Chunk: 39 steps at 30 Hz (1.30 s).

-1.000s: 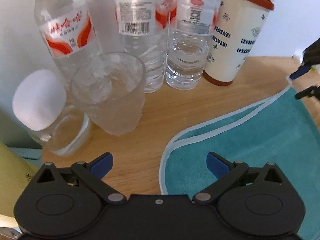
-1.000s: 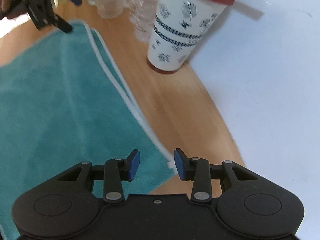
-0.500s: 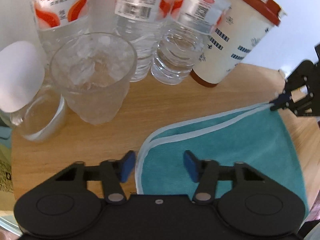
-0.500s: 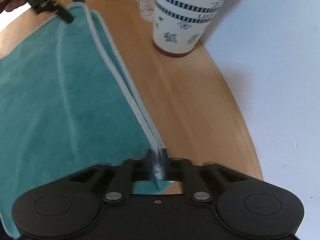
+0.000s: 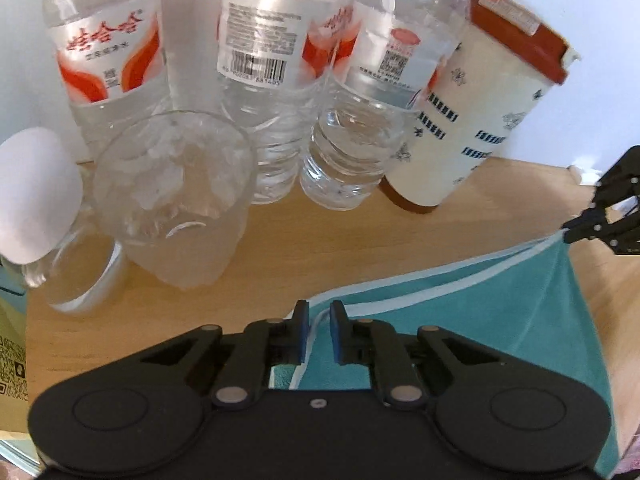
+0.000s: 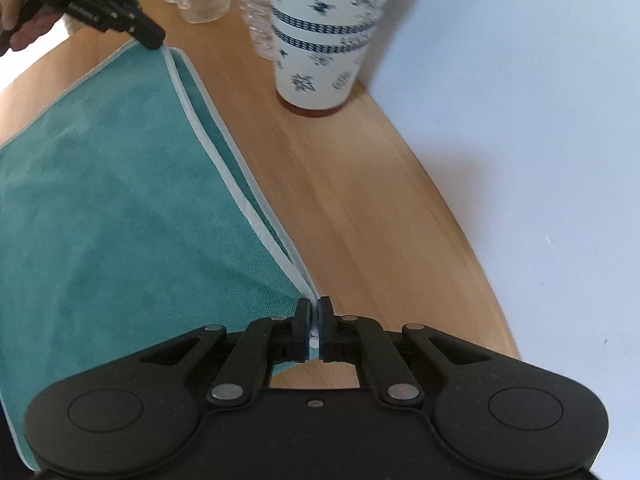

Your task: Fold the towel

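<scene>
A teal towel [image 6: 120,208] with a pale blue trim lies on the wooden table, its far edge lifted off the top. My right gripper [image 6: 315,326] is shut on one far corner of the towel. My left gripper [image 5: 318,330] has its jaws nearly together around the other far corner, with the trim [image 5: 308,344] running between the blue pads. The towel [image 5: 460,320] hangs taut between the two. The right gripper also shows in the left wrist view [image 5: 576,234], and the left gripper in the right wrist view [image 6: 154,42].
Close behind the towel stand three clear water bottles [image 5: 264,92], a clear plastic cup [image 5: 176,200], a small bottle with a white cap [image 5: 36,196] and a paper cup with a red lid [image 5: 484,128], also seen in the right wrist view [image 6: 324,36]. The table's curved edge [image 6: 460,220] runs at the right.
Both grippers closed on the towel's far corners: the right one first, then the left. The far edge has risen off the table and is drawn tight.
</scene>
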Each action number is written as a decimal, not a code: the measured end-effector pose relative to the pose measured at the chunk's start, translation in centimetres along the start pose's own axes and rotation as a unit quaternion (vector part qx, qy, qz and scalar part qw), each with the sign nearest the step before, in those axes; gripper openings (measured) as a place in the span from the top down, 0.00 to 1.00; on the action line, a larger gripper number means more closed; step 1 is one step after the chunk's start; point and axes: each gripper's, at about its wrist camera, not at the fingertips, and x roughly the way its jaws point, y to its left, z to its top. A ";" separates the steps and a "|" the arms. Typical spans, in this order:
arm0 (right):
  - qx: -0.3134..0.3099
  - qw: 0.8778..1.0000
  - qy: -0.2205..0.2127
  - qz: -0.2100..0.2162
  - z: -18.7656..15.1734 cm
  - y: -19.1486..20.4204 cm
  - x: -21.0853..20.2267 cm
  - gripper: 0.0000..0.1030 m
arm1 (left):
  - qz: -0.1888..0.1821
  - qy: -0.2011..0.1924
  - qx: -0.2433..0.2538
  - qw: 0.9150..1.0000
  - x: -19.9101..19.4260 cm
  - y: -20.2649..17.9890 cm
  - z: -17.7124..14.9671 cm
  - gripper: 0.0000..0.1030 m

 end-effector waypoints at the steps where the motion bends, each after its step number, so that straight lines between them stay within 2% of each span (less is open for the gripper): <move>1: 0.007 1.000 0.000 -0.001 -0.1 -0.2 0.0 0.97 | 0.005 -0.003 -0.002 1.000 0.2 -0.1 0.1 0.89; 9: 0.037 0.999 0.009 -0.012 -1.5 -0.9 0.2 0.97 | 0.024 -0.008 -0.009 1.000 2.0 -0.6 0.4 0.89; 12: 0.048 0.999 0.014 -0.021 -1.9 -0.9 0.2 0.96 | 0.035 -0.024 -0.014 0.999 1.6 -0.3 0.7 0.89; 17: 0.068 0.997 0.010 -0.042 -2.6 -0.8 -0.2 0.96 | 0.039 -0.019 -0.017 0.999 1.3 0.3 1.1 0.88; 19: 0.048 0.997 0.009 -0.060 -2.9 -0.1 -0.4 0.94 | 0.029 -0.013 -0.018 0.999 1.3 0.4 1.0 0.79; 20: 0.040 0.997 0.012 -0.061 -2.9 0.3 -0.3 0.94 | 0.021 -0.013 -0.017 1.000 1.2 0.4 0.9 0.76; 21: 0.035 0.998 0.014 -0.058 -3.0 0.5 -0.3 0.94 | 0.012 -0.014 -0.017 1.000 1.0 0.4 0.8 0.66; 22: 0.034 0.998 0.014 -0.058 -3.1 0.7 -0.5 0.93 | 0.006 -0.015 -0.011 1.000 0.8 0.4 0.6 0.64; 29: 0.032 0.997 -0.006 -0.074 -3.2 0.8 -2.3 0.81 | -0.018 0.017 -0.004 1.000 2.4 -0.3 -0.3 0.64; 30: 0.027 0.997 -0.005 -0.077 -3.3 1.1 -2.5 0.81 | -0.014 0.019 -0.001 1.000 2.9 -0.6 -0.5 0.65; 32: 0.019 0.997 0.003 -0.074 -3.3 1.4 -2.5 0.81 | -0.009 0.015 -0.001 1.000 3.7 -0.8 -0.5 0.75; 34: 0.012 0.997 0.006 -0.079 -3.3 1.8 -2.5 0.81 | -0.008 0.009 -0.004 1.000 4.2 -0.8 -0.4 0.91; 36: 0.021 0.997 0.009 -0.067 -3.5 1.9 -2.6 0.81 | -0.008 0.003 -0.012 1.000 4.0 -0.7 -0.4 0.93; 39: 0.019 0.997 0.010 -0.072 -3.9 2.2 -2.8 0.80 | -0.009 -0.007 -0.020 1.000 3.6 -0.5 -0.3 0.97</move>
